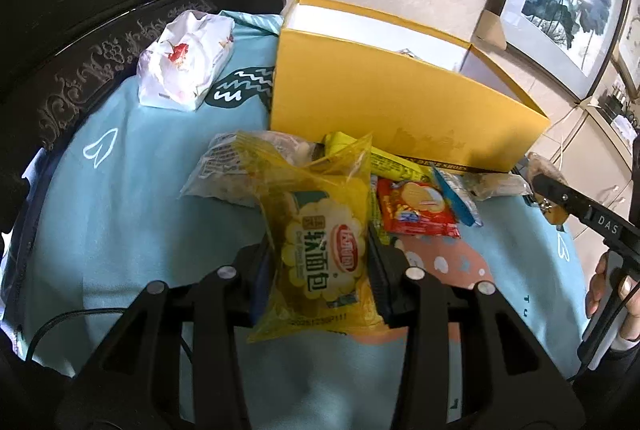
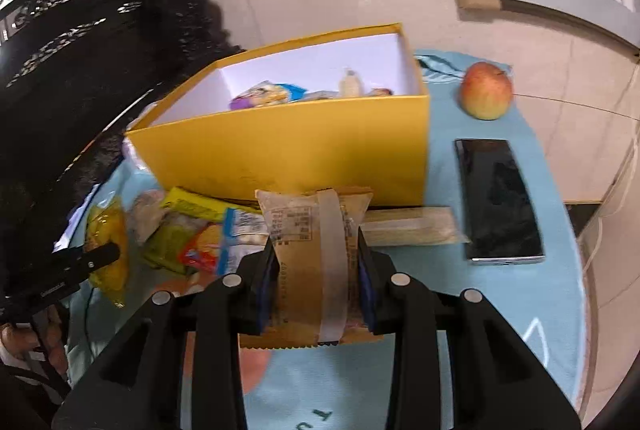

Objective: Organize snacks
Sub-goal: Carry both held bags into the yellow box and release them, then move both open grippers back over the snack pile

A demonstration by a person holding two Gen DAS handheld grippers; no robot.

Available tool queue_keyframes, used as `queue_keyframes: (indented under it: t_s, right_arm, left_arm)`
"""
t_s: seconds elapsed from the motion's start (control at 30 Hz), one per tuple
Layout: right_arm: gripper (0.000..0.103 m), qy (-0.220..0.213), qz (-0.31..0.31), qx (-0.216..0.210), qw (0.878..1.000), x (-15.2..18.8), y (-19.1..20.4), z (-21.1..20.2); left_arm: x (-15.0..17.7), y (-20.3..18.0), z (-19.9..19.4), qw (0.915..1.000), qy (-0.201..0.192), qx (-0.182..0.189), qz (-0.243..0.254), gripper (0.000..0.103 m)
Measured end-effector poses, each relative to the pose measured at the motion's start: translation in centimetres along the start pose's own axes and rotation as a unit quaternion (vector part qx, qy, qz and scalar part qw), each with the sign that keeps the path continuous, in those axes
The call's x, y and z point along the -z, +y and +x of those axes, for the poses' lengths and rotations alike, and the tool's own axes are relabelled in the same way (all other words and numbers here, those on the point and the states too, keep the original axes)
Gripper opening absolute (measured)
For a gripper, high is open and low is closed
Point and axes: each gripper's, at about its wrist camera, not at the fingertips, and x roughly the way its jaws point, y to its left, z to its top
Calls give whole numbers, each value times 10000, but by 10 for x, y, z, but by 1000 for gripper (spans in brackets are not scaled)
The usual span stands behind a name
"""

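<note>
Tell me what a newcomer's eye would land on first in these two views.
The big yellow box standing open at the middle of the blue tablecloth, a few snacks already inside. Next, each gripper clamps a packet in front of it: the left gripper a yellow bread packet, the right gripper a tan packet. Loose snacks lie against the box's front wall; an apple and a dark phone lie to its right.

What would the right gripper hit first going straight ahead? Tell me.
Probably the near wall of the yellow cardboard box, just beyond the brown paper snack packet that the right gripper holds; depth is uncertain.
</note>
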Motion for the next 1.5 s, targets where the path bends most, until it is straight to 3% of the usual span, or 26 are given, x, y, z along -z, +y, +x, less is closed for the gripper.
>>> queue_keyframes:
  t_s: [0.27, 0.47, 0.53, 0.67, 0.9, 0.93, 0.97, 1.03, 1.07, 1.1, 1.27, 1.5]
  right_arm:
    - [34, -185, -14, -224, 9996, -7, 15, -15]
    - [34, -813, -153, -7, 9966, -51, 29, -37]
    - [35, -1003, -228, 91, 9947, -71, 31, -36]
    - [35, -963, -89, -10, 9953, -99, 29, -9]
    - [35, -971, 148, 125, 9951, -112, 13, 46]
    - [36, -1091, 319, 120, 9935, -111, 7, 46]
    - [41, -1199, 437, 181, 9917, -111, 2, 46]
    - [68, -1345, 600, 475, 9880, -110, -9, 43]
    - [84, -1510, 776, 496, 9842, -110, -17, 38]
    - [94, -1639, 902, 442, 9814, -109, -22, 32]
    - [97, -1792, 809, 391, 9797, -110, -13, 17]
    - [98, -1742, 221, 260, 9841, -108, 25, 1]
  left_arm:
    - [-32, -22, -27, 9987, -393, 128, 303, 41]
    - [-85, -59, -28, 9946, -746, 206, 692, 41]
    - [-103, -69, -19, 9939, -786, 182, 757, 41]
    - [-141, -88, 9, 9938, -791, 222, 744, 41]
    - [-171, -113, 74, 9957, -498, 227, 745, 42]
    - [-173, -115, 83, 9962, -462, 248, 693, 51]
    - [-173, -115, 87, 9964, -487, 255, 640, 61]
    - [-172, -110, 87, 9962, -766, -38, 415, 89]
    - [-168, -105, 83, 9956, -863, -97, 360, 98]
    - [-163, -99, 77, 9944, -1004, -91, 307, 98]
    - [-136, -68, 42, 9910, -1312, -212, 136, 100]
    - [-103, -25, 23, 9895, -1314, -605, 38, 101]
